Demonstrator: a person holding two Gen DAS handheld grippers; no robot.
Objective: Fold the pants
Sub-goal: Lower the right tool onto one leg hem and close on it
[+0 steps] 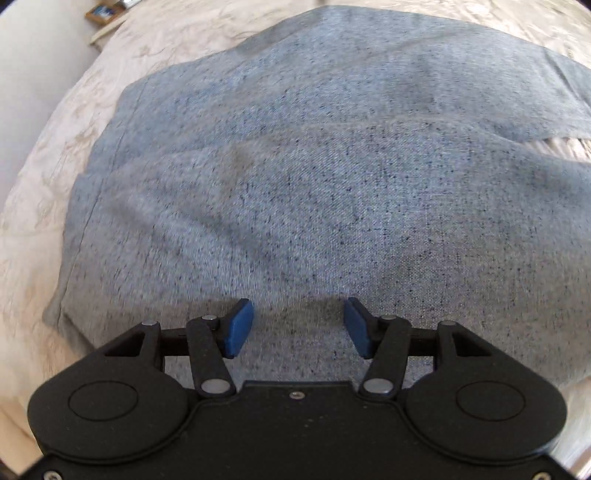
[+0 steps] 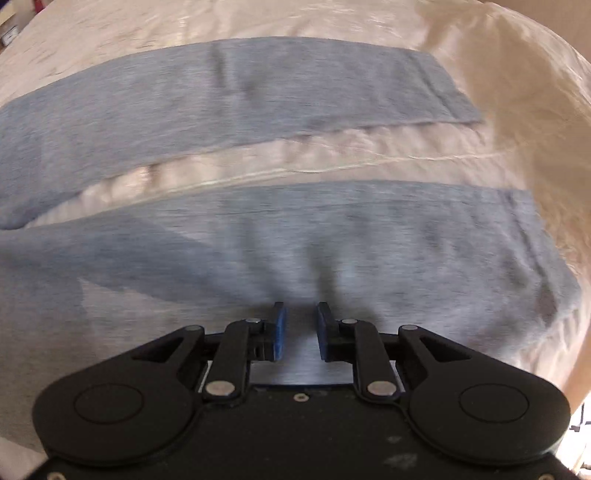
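Note:
Light blue-grey pants [image 1: 314,177] lie spread flat on a cream bedsheet [image 1: 55,184]. In the left wrist view the waist and seat part fills the frame, and my left gripper [image 1: 298,328] hovers open just above the cloth, holding nothing. In the right wrist view the two legs run side by side, the far leg [image 2: 240,88] and the near leg [image 2: 332,240], with a strip of sheet between them. My right gripper [image 2: 301,330] sits over the near leg's near edge, its jaws narrowly apart with cloth showing between the blue pads [image 2: 279,332].
The cream sheet [image 2: 498,92] surrounds the pants and drops away at the right. A small framed picture [image 1: 105,13] stands on a ledge beyond the bed's far left corner, next to a white wall [image 1: 33,74].

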